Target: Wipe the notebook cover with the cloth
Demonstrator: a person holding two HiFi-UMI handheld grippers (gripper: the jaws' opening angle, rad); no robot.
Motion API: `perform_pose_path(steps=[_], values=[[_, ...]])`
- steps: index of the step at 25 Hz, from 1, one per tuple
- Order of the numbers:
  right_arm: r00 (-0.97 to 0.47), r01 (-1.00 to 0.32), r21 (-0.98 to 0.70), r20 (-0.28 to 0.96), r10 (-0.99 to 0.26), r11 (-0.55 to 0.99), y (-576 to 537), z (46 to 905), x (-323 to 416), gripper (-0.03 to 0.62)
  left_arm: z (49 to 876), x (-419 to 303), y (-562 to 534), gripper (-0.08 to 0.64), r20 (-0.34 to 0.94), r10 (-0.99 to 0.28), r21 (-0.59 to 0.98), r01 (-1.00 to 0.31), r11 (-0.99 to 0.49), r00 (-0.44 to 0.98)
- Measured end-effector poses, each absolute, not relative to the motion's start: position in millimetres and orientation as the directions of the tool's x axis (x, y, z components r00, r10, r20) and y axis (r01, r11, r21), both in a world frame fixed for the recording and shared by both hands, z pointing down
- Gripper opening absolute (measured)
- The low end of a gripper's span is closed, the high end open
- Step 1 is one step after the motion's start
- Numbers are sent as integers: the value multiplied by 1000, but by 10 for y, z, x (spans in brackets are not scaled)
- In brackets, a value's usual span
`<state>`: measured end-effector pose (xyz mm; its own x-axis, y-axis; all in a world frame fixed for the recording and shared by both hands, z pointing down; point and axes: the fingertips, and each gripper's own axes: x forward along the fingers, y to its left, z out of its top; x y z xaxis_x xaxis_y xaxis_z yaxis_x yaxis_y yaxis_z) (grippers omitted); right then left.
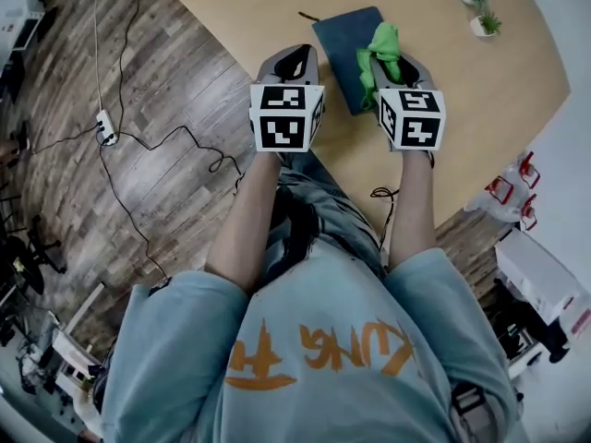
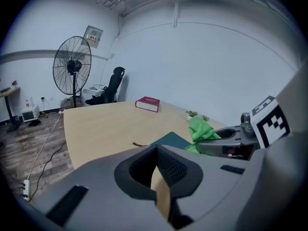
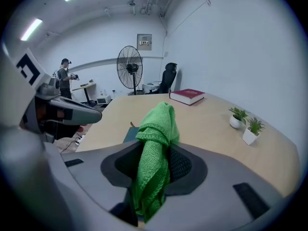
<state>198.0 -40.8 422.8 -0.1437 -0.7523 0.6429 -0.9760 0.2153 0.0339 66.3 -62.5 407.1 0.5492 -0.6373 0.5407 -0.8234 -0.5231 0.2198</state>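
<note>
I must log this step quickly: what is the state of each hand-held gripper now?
Left hand-held gripper: closed, holding nothing.
Right hand-held gripper: closed on the green cloth.

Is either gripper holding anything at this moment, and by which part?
The right gripper pinches the green cloth at its bunched middle; the left gripper holds nothing.

**Around the wooden table**

A red book [image 3: 187,96] lies at the far end of the table [image 1: 489,90]. Two potted plants [image 3: 251,131] stand near its right edge. A pedestal fan [image 3: 130,69] and an office chair [image 3: 168,78] stand beyond it. A power strip [image 1: 106,127] lies on the floor to its left.
</note>
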Motion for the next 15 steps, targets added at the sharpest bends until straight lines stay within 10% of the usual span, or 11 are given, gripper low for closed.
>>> perform_pose_path(steps=[15], values=[[-204,-949,41,676,-709,312,-1419,4516,1790,123,4375,706,-1172,15,590,-598,262,-829,-494,543]])
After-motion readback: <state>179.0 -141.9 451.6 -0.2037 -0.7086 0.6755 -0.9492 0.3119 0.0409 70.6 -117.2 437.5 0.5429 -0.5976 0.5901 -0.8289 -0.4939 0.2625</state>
